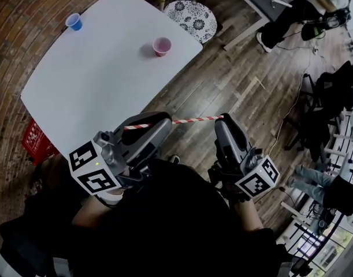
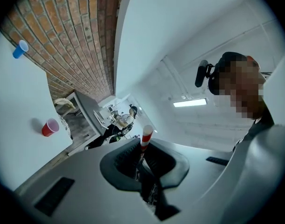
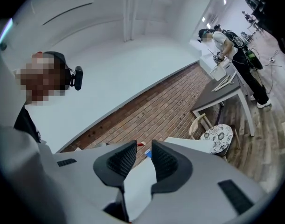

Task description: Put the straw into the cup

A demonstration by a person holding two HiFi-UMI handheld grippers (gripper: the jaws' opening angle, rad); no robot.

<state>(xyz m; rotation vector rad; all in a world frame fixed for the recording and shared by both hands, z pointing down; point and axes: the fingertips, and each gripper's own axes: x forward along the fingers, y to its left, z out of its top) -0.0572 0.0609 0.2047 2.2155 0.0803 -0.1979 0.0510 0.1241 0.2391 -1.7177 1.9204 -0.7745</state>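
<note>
One straw [image 1: 190, 119], red-and-white striped, lies level between the tongs. Left tongs [image 2: 143, 160] are clamped on one end. Right tongs [image 3: 143, 158] stand apart and empty, with the straw's free end at their tips; contact is unclear from the head view.

Step judged: carrying. Next move: tip the straw upright over the red cup [image 1: 162, 46], well ahead of both tongs on the white bench [image 1: 101, 79]. The blue cup [image 1: 74, 21] sits farther off. Wood floor [image 1: 222, 79] lies beneath the tongs, brickwork [image 1: 20, 33] beyond the bench.

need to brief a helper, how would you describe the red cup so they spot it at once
Find the big white rectangular table. Two small plastic cups stand on it; the red plastic cup is near the edge closest to the round floral-patterned stool. Its neighbour, the blue plastic cup, sits at the far corner.
</note>
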